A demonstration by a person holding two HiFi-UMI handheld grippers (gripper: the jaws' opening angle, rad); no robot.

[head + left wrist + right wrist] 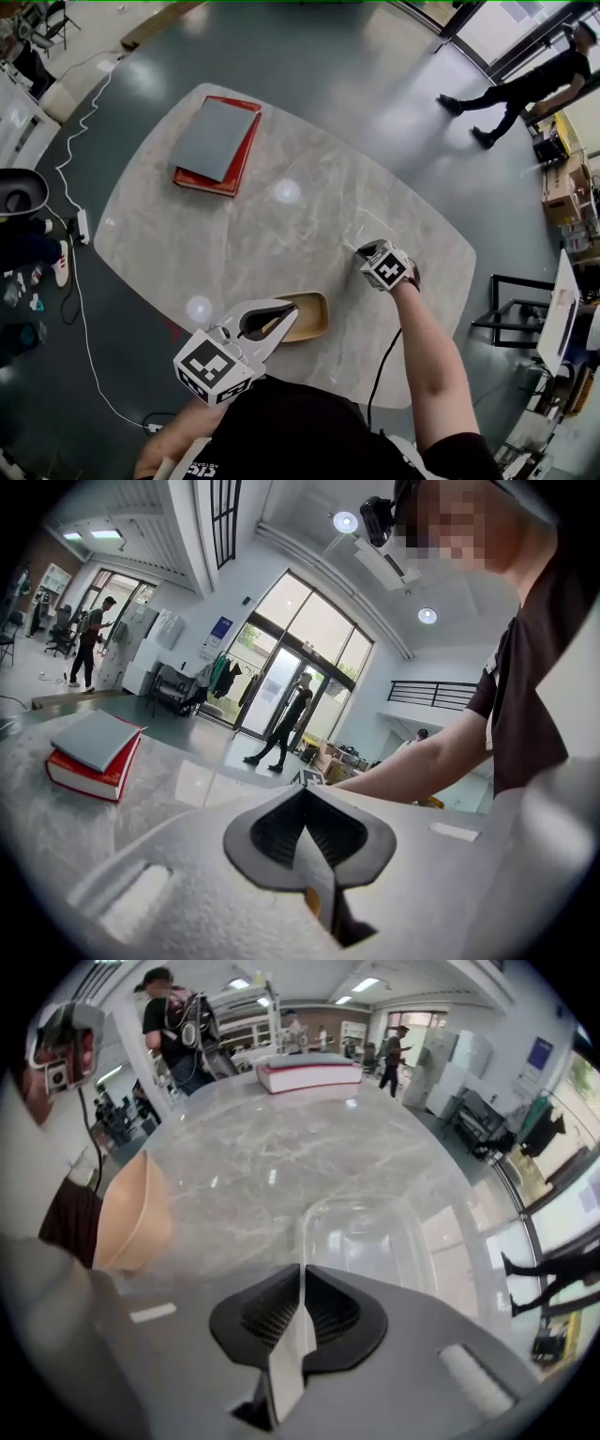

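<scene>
Head view: clear tub [359, 230] barely vis.

Glossy grey floor [356, 66]; tall glass doors [281, 667]; perhaps marble table [281, 253]

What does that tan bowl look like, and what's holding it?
The tan bowl is smooth and matte, maybe wood or plastic, and oblong with rounded corners. It is tipped, above the near part of the marble table; whether it rests there I cannot tell. The left gripper has its jaws shut on the bowl's rim, with a thin tan sliver showing between them. Nothing else touches it; the clear container that the right gripper holds is apart from it.
</scene>
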